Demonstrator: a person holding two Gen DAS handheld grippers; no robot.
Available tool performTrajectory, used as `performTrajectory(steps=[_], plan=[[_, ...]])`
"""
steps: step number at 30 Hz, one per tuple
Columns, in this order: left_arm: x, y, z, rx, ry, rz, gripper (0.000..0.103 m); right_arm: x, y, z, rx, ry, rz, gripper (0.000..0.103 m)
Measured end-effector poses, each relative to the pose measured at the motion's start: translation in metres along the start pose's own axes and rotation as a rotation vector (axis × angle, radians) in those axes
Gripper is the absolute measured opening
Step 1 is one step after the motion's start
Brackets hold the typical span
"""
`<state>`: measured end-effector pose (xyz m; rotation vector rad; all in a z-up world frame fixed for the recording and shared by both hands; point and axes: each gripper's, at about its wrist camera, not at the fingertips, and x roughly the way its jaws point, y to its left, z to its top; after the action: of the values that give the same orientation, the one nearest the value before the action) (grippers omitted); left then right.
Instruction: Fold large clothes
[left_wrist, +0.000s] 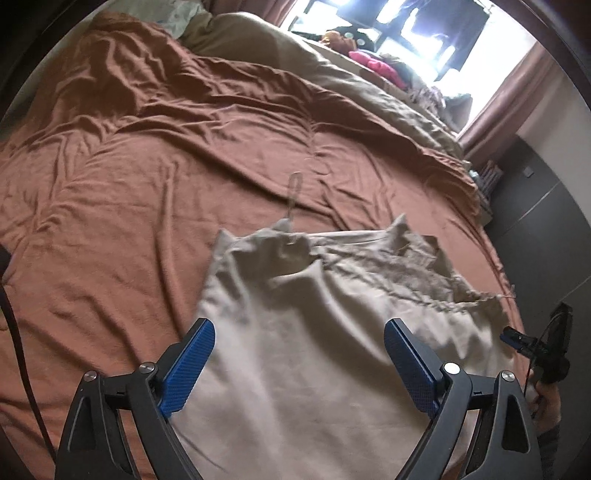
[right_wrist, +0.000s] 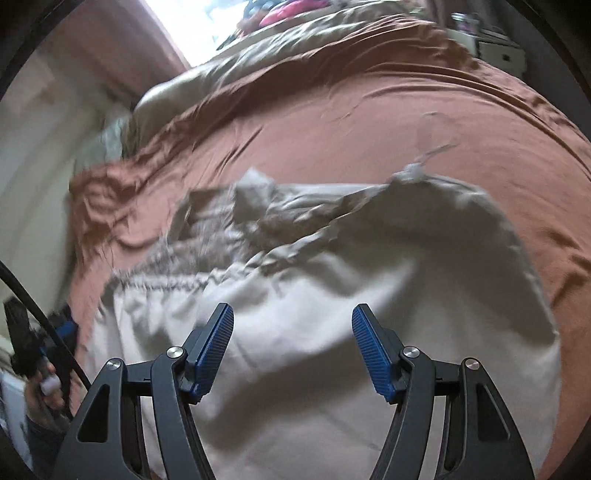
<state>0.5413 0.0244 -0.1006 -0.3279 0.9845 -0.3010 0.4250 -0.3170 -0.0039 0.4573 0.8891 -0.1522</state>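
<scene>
Garment: a large beige garment (left_wrist: 314, 332) lies on the rust-brown bed sheet (left_wrist: 147, 166), filling the 6 o'clock half of both wrist views.
Garment detail: a gathered band runs across it toward 3 o'clock in the left view; a thin strap (left_wrist: 293, 195) trails off its far edge toward 12 o'clock. The right view is blurred, so finer seams cannot be read there.
Left gripper: the left gripper (left_wrist: 299, 354) hovers over the near part of the cloth, jaws spread wide, nothing between the blue pads (left_wrist: 188, 369).
Right gripper: the right gripper (right_wrist: 291, 347) hangs over the same cloth, jaws likewise parted and empty; its blue pads (right_wrist: 214, 350) touch no fabric that I can see.
Progress: judged early. The near cloth looks roughly spread, while the far edge at 12 o'clock is rumpled, with a layer lying over itself; whether that is a deliberate fold cannot be told.
Left to do: probably smoothing the far edge, tucking in the strap, then taking corners and bringing them over in further folds.
Containers: none shows in either view; no basket, box or drawer is there to receive the garment.
Surroundings: a tan duvet (left_wrist: 332, 85) is heaped at 1 o'clock, with a pink item (left_wrist: 373, 64) and other clutter beyond it by the bright window (left_wrist: 424, 29).
</scene>
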Motion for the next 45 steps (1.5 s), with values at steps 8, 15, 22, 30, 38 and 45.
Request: performTrajectory(steps=[8, 15, 22, 30, 38, 45], plan=[[0.019, 0.040, -0.011, -0.003, 0.051, 0.103, 0.079, 0.073, 0.055, 0.026, -0.162, 0.109, -0.124, 0.060], [0.036, 0.064, -0.024, -0.021, 0.091, 0.068, 0.046, 0.126, 0.071, 0.033, -0.251, 0.136, -0.285, 0.003], [0.035, 0.066, -0.029, -0.038, 0.091, 0.029, 0.030, 0.119, 0.062, 0.057, -0.178, 0.030, -0.274, 0.000], [-0.002, 0.083, -0.051, -0.120, 0.070, -0.027, 0.047, 0.118, 0.066, 0.049, -0.177, 0.014, -0.249, 0.000], [-0.024, 0.098, -0.088, -0.202, 0.084, -0.082, 0.060, 0.066, 0.074, 0.028, -0.189, -0.035, -0.223, 0.001], [-0.032, 0.098, -0.118, -0.246, 0.117, -0.141, 0.061, 0.036, 0.084, -0.013, -0.191, -0.014, -0.080, 0.002]])
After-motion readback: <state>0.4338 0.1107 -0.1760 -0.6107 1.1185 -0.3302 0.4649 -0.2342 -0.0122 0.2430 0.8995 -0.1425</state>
